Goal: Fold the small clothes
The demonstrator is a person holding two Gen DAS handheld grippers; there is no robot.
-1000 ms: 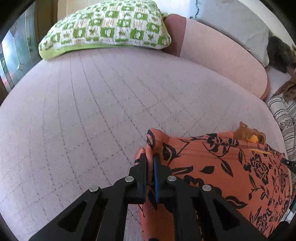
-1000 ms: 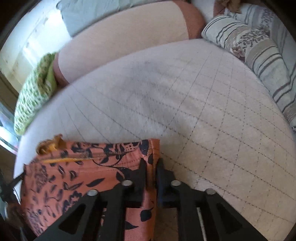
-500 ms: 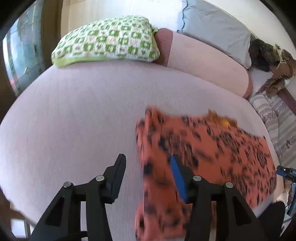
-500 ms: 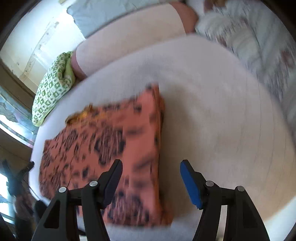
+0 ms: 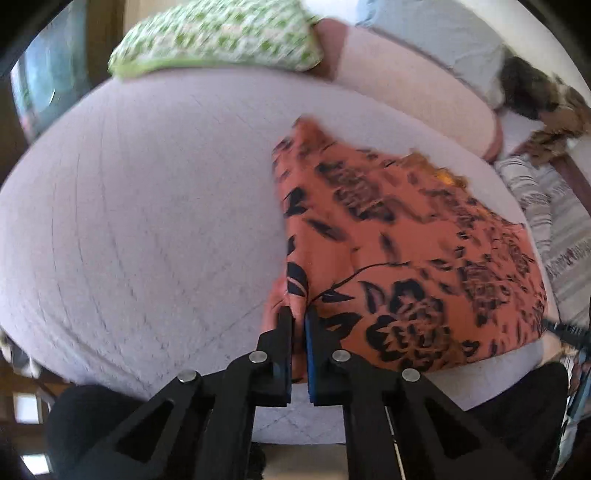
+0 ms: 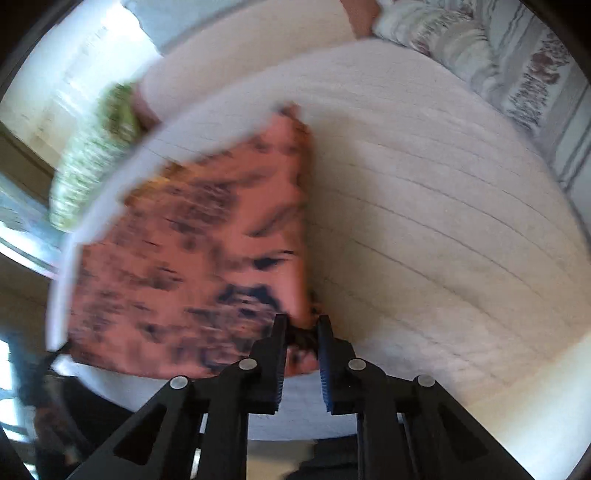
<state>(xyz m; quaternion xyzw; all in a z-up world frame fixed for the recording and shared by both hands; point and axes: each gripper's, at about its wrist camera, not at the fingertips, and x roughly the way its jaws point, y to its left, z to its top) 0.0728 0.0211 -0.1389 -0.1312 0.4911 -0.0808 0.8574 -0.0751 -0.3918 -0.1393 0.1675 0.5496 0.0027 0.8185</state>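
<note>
An orange garment with a black flower print point(image 5: 399, 251) lies folded on the pale quilted bed point(image 5: 147, 221). My left gripper point(image 5: 299, 317) is shut on its near left corner. In the right wrist view the same garment point(image 6: 207, 251) is blurred by motion. My right gripper point(image 6: 301, 325) stands at its near right corner, jaws narrowed around a bunched bit of the cloth with a small gap left.
A green and white checked pillow point(image 5: 221, 33) lies at the bed's far left, with a pink bolster point(image 5: 417, 81) and a grey pillow point(image 5: 443, 33) behind. Striped bedding point(image 6: 509, 62) lies along the right side. The bed's near edge is just under both grippers.
Both grippers let go of the far corners, opened wide and pulled back to the near edge. They have now closed on the garment's near corners.
</note>
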